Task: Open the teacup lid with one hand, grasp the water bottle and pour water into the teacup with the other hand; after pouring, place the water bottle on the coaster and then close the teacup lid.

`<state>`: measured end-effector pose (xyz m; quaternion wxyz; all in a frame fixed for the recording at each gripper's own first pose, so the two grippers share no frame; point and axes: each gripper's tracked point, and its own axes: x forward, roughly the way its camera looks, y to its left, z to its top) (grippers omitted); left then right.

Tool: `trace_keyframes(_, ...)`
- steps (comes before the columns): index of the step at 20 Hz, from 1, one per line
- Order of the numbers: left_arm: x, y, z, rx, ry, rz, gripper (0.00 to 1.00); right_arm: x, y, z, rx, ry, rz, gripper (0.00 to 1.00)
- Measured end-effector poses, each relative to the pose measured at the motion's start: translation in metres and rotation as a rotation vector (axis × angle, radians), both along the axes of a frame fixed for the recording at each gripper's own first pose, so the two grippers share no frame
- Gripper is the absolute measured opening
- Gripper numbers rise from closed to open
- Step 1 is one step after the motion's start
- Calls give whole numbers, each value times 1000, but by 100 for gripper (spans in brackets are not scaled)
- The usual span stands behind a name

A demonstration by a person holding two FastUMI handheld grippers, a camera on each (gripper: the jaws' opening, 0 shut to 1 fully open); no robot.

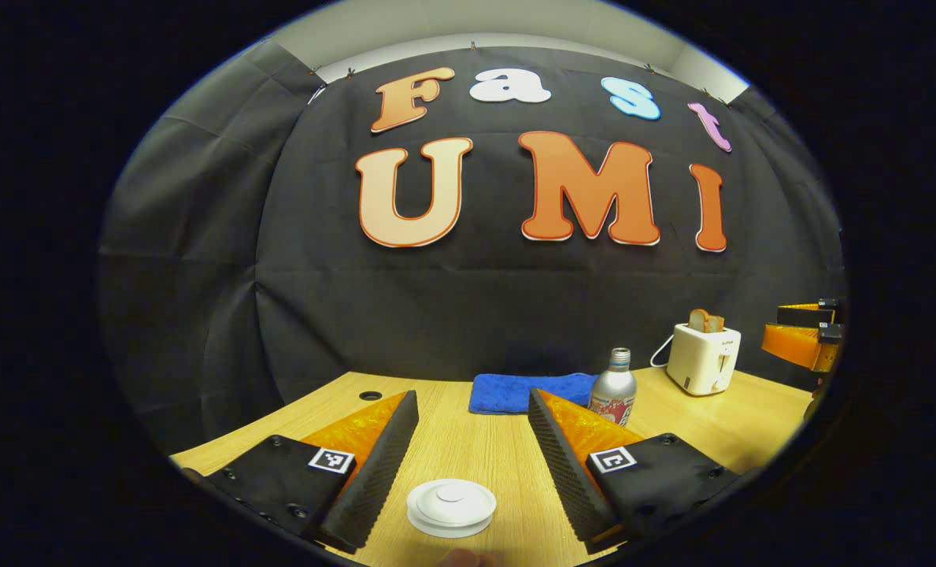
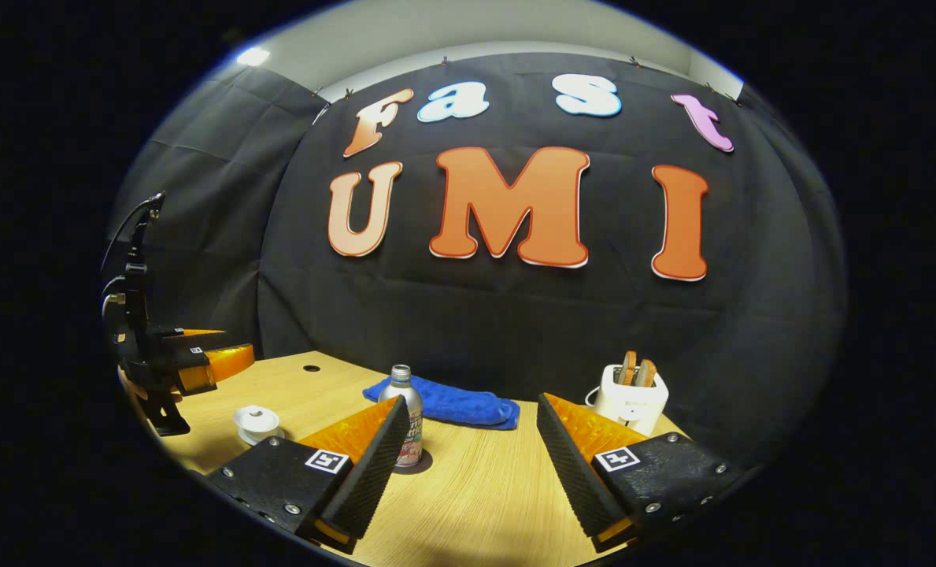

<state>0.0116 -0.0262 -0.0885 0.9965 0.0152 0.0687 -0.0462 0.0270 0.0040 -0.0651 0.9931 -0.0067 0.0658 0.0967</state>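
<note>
Left gripper view: the left claw [image 1: 473,441] stands wide open above the wooden surface [image 1: 468,449], its two fingers spread with nothing between them but the teacup [image 1: 451,508], which sits low in the gap near the bottom edge. The cup is seen from above, its lid [image 1: 452,498] in place and lying flat, knob pointing up. Neither finger touches it. Beyond the right finger stands the water bottle [image 1: 615,387], upright, long axis vertical, neck and cap uppermost; its lower part is hidden by that finger. A blue cloth [image 1: 515,391] lies flat behind, just left of the bottle. A white toaster [image 1: 704,358] with bread in its slots stands farther right, and the right claw [image 1: 802,339] enters at the far right edge.

Right gripper view: the right claw [image 2: 468,441] is likewise fully open and holds nothing. The water bottle [image 2: 406,416] is upright beside the inner edge of the left-hand finger, resting on a dark round coaster [image 2: 423,461] whose rim shows at its base, a detail the other view conceals. The teacup [image 2: 257,424] appears here from the side, lidded, well to the left of the bottle. The left claw [image 2: 200,358] hovers above and to the left of the cup. The blue cloth [image 2: 452,405] lies behind the bottle; the toaster [image 2: 631,398] stands at right.
</note>
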Motion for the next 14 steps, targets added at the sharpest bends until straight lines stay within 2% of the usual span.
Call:
trace_keyframes(3,-4,2,22,-9,-26,2,92,-8,-8,21,-16,-47,-23,98)
trace_keyframes(4,-6,1,30,-5,-36,0,100,-12,-8,26,-19,-51,-27,98)
trace_keyframes(8,-15,-6,53,15,-69,-14,100,-18,-11,38,-24,-76,-51,98)
trace_keyframes(14,-27,-31,59,-7,-67,-60,100,-24,10,33,-1,-79,-25,98)
